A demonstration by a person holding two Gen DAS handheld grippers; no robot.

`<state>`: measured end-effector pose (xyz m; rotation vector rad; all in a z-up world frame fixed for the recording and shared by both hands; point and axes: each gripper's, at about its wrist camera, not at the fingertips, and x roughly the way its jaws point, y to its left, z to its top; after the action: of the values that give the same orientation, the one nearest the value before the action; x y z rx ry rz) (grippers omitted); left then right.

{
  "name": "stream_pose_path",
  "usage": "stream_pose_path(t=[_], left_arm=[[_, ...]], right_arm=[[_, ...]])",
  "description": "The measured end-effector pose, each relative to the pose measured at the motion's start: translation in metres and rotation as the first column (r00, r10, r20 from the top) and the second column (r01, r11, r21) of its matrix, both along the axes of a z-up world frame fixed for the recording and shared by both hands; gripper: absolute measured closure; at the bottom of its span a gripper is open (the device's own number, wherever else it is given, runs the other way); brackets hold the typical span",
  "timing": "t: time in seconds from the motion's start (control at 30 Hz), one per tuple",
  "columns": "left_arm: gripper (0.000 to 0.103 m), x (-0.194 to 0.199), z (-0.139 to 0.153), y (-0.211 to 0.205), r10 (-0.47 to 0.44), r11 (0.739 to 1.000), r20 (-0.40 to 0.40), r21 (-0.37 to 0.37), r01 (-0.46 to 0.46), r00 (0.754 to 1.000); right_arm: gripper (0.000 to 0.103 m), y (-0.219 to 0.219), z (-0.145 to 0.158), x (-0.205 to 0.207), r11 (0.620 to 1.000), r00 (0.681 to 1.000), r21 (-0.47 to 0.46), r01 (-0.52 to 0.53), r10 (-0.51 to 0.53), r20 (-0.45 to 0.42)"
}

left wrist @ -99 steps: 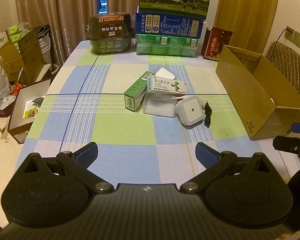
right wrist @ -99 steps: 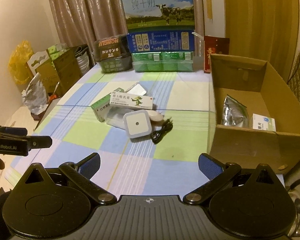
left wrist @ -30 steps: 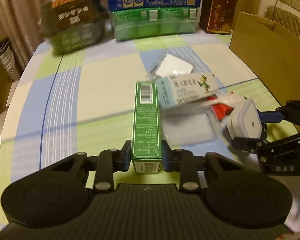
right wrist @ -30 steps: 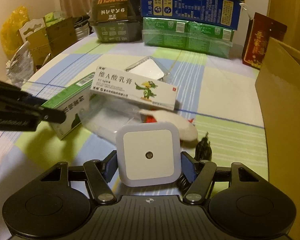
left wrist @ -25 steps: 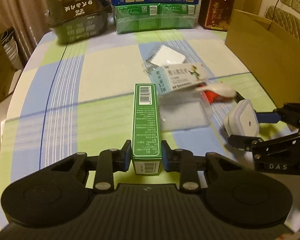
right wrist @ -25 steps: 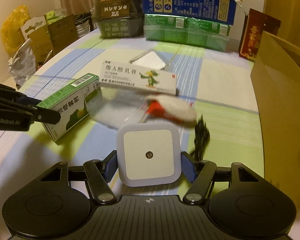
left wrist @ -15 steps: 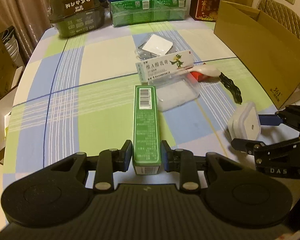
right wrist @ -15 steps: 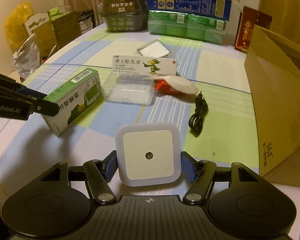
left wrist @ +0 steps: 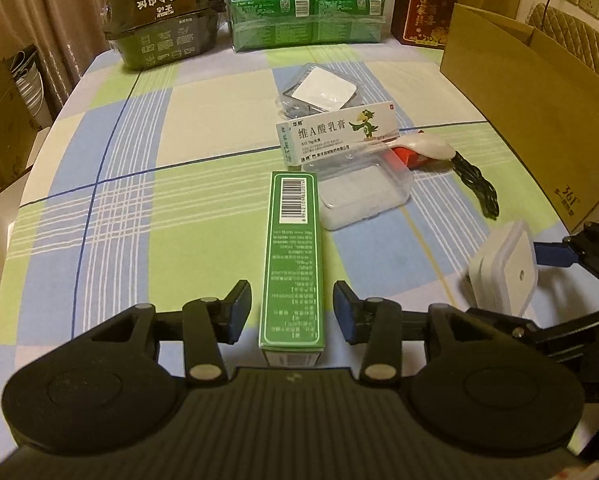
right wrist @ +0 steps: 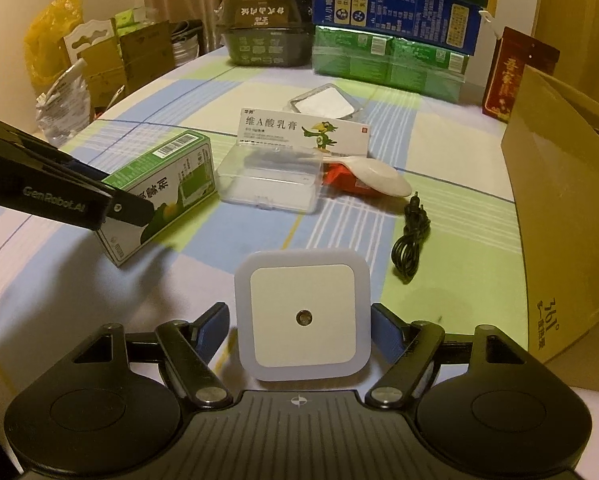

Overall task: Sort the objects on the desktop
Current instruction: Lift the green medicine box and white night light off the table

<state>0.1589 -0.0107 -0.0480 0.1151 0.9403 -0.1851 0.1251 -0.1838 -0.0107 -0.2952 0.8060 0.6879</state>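
Observation:
A long green box (left wrist: 293, 260) lies on the checked tablecloth (left wrist: 111, 208) between the fingers of my left gripper (left wrist: 292, 312). Its jaws are opening and a gap shows on both sides of the box. The right wrist view has the same green box (right wrist: 159, 188) at the left, with the left gripper (right wrist: 119, 204) around its near end. A square white night light (right wrist: 303, 316) sits between the fingers of my right gripper (right wrist: 299, 330). Those jaws are opening too, with the pads just off its sides. From the left wrist camera, the night light (left wrist: 503, 276) and right gripper (left wrist: 511, 280) show at the right edge.
Mid-table lie a white ointment box (left wrist: 339, 136), a clear plastic case (left wrist: 363, 192), a white and red object (left wrist: 423, 150), a black cable (left wrist: 477, 190) and a clear packet (left wrist: 321, 90). An open cardboard box (left wrist: 539, 120) stands at the right. Cartons line the far edge.
Both grippers drew back toward the near table edge, carrying the green box and the night light away from the pile. Both pairs of jaws have now parted from what they held.

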Motion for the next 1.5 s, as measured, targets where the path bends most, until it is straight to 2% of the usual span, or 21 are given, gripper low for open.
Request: stream_pose_path(t=[0.17, 0.23, 0.37, 0.5, 0.67, 1.27, 1.5], left_arm=[[0.064, 0.009, -0.004, -0.001, 0.007, 1.000, 0.008, -0.017, -0.007, 1.000], [0.064, 0.012, -0.006, -0.002, -0.002, 1.000, -0.001, -0.020, 0.001, 1.000], [0.065, 0.017, -0.009, -0.007, -0.019, 1.000, -0.010, 0.004, 0.019, 1.000], [0.078, 0.021, -0.013, -0.008, -0.001, 1.000, -0.026, 0.015, 0.001, 1.000], [0.078, 0.017, -0.012, -0.007, 0.001, 1.000, -0.024, 0.014, 0.000, 1.000], [0.078, -0.020, 0.021, -0.015, 0.021, 0.999, 0.009, -0.024, -0.021, 1.000], [0.078, -0.031, 0.023, -0.024, 0.018, 1.000, 0.004, -0.020, -0.018, 1.000]], right_arm=[[0.032, -0.002, 0.000, 0.003, 1.000, 1.000, 0.006, 0.016, -0.016, -0.015], [0.037, -0.002, 0.000, 0.003, 1.000, 1.000, 0.004, 0.016, -0.016, -0.014], [0.040, -0.002, -0.002, 0.004, 1.000, 1.000, 0.004, 0.018, -0.018, -0.013], [0.040, -0.002, -0.002, 0.004, 1.000, 1.000, 0.006, 0.019, -0.019, -0.006], [0.041, -0.004, -0.001, 0.004, 0.999, 0.999, 0.011, 0.034, -0.034, -0.002], [0.041, -0.031, 0.029, -0.007, 0.995, 0.996, 0.053, 0.087, -0.089, 0.032], [0.041, -0.039, 0.034, -0.012, 0.993, 0.994, 0.058, 0.099, -0.101, 0.033]])
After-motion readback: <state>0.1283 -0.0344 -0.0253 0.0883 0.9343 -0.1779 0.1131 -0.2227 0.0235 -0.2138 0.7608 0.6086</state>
